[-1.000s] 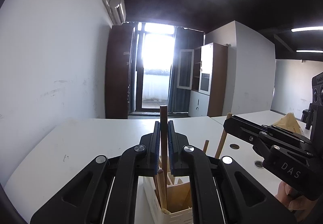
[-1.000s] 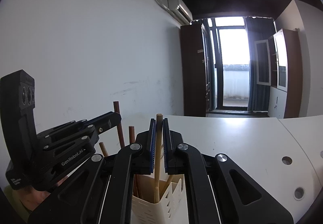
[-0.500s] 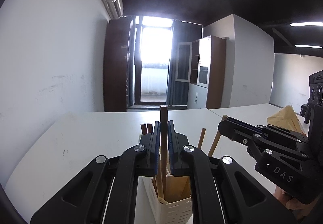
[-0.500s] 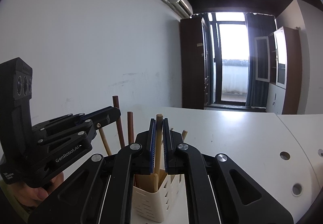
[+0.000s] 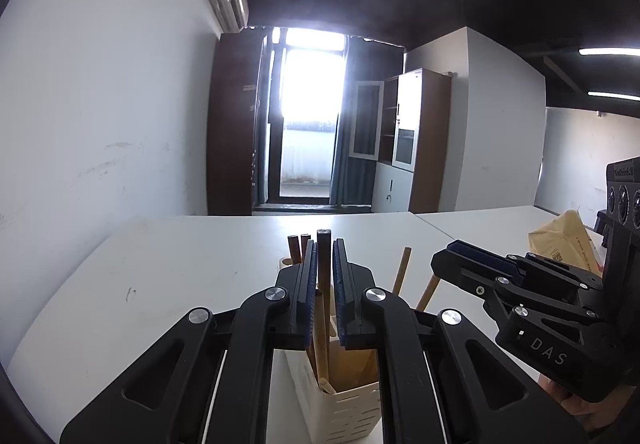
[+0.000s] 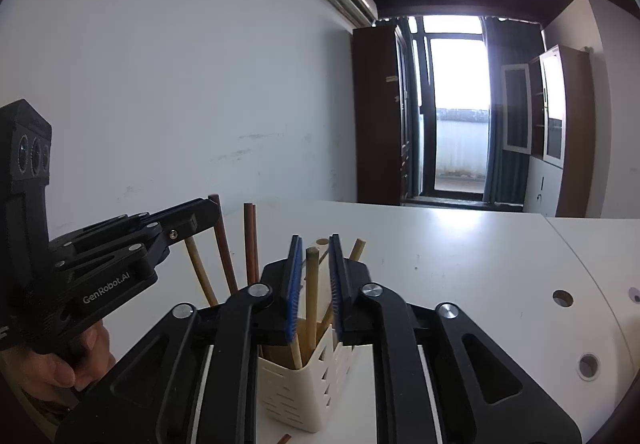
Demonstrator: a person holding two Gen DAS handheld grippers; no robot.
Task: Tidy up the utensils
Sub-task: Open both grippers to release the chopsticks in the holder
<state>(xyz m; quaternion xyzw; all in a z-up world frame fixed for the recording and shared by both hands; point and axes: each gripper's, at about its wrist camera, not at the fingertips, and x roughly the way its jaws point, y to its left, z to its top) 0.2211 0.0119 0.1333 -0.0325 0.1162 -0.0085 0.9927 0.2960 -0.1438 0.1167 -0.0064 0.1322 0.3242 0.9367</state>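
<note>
Left gripper (image 5: 325, 276): fingers clamped near the top of the dark stick (image 5: 322, 308).
Right gripper (image 6: 314, 272): fingers just opened, light stick (image 6: 311, 296) loose between.
Holder (image 6: 304, 388): light, tippable.
Sticks: stiff, smooth, light; grip high.

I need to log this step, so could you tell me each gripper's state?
Left gripper: shut on a dark stick.
Right gripper: just opened; light stick stands loose between.

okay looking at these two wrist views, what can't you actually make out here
- Utensil working ends: both views; only handles show, the rest is hidden inside the white holder.
- Dark stick below the left gripper: left view, lower part is covered by the pads.
- Holder's base: left view, cut off by the bottom edge.
- Brown package: left view, print too small, partly behind the right gripper.
</note>
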